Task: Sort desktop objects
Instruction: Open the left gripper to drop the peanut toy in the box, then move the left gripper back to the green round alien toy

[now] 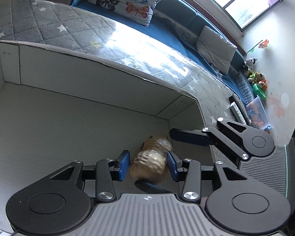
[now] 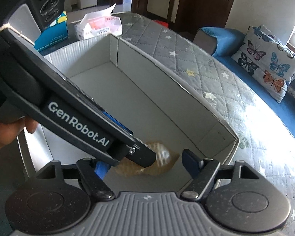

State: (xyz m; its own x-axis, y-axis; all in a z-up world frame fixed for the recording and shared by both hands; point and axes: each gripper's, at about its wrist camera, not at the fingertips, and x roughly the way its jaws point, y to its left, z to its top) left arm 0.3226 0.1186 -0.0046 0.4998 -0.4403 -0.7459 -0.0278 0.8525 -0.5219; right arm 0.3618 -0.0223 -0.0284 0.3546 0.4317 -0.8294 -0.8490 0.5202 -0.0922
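Observation:
A tan peanut-shaped toy [image 1: 149, 167] shows blurred between the blue pads of my left gripper [image 1: 148, 165], low inside an open grey cardboard box [image 1: 108, 64]. The jaws stand a little wider than the toy, so the gripper is open. In the right wrist view the toy [image 2: 163, 165] lies near the box's [image 2: 167, 90] near corner, partly hidden by the left gripper [image 2: 78, 118] crossing above it. My right gripper [image 2: 146, 166] is wide open and holds nothing. One of its fingers [image 1: 188, 137] reaches over the box's right wall.
The box sits on a grey quilted star mat [image 2: 216, 74] under clear plastic. A tissue pack [image 2: 98, 25] and a blue carton [image 2: 53, 33] stand behind it. A butterfly pillow [image 1: 127, 0] lies on the blue sofa; toys [image 1: 255, 76] sit by the wall. A hand [image 2: 2, 133] holds the left gripper.

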